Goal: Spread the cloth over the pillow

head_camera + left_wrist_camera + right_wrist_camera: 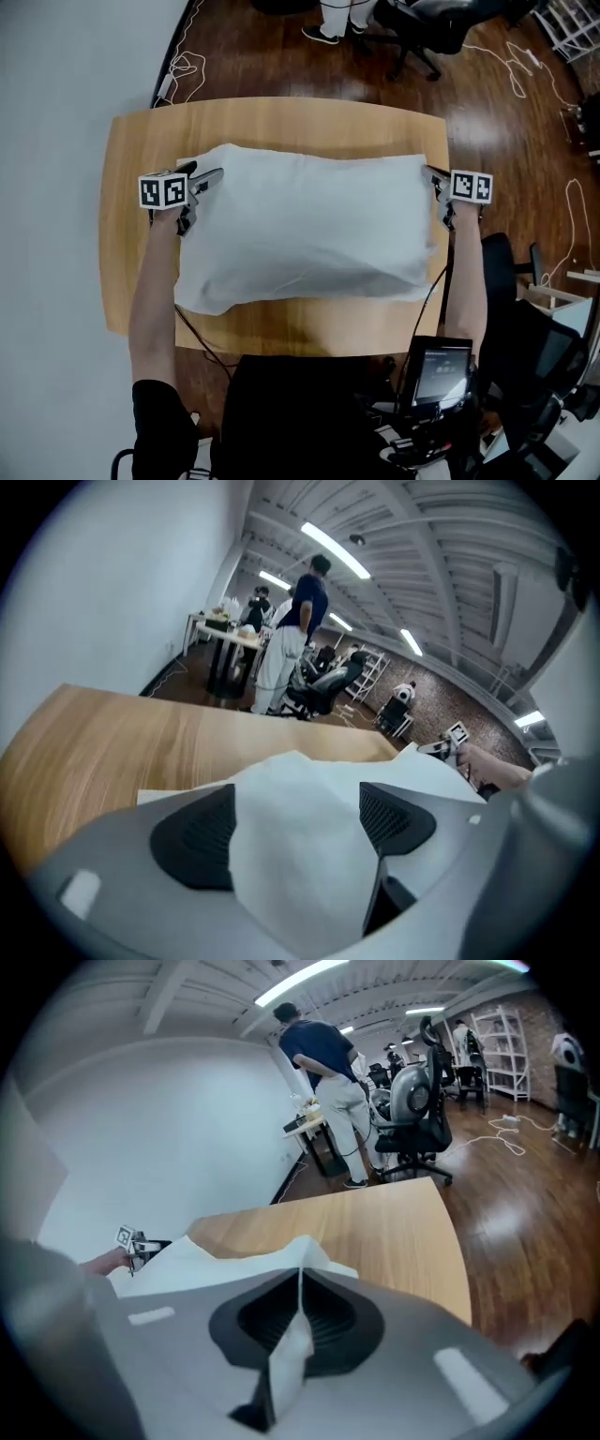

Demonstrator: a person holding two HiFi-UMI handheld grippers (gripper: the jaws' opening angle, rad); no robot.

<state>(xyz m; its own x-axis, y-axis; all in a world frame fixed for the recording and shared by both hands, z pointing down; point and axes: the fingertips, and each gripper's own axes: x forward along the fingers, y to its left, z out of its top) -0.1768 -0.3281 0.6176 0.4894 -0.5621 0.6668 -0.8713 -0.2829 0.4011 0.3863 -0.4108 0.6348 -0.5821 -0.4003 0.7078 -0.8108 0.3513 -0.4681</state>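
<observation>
lying across the wooden table, the white cloth blankets the pillow hidden underneath. at nine o'clock the left gripper has its jaws wide apart, cloth edge between them; at three o'clock the right gripper is clamped on a cloth corner. beyond, at twelve, an office chair.

The arms are held outstretched; the left gripper is spread open, the right gripper is clamped on the cloth.
</observation>
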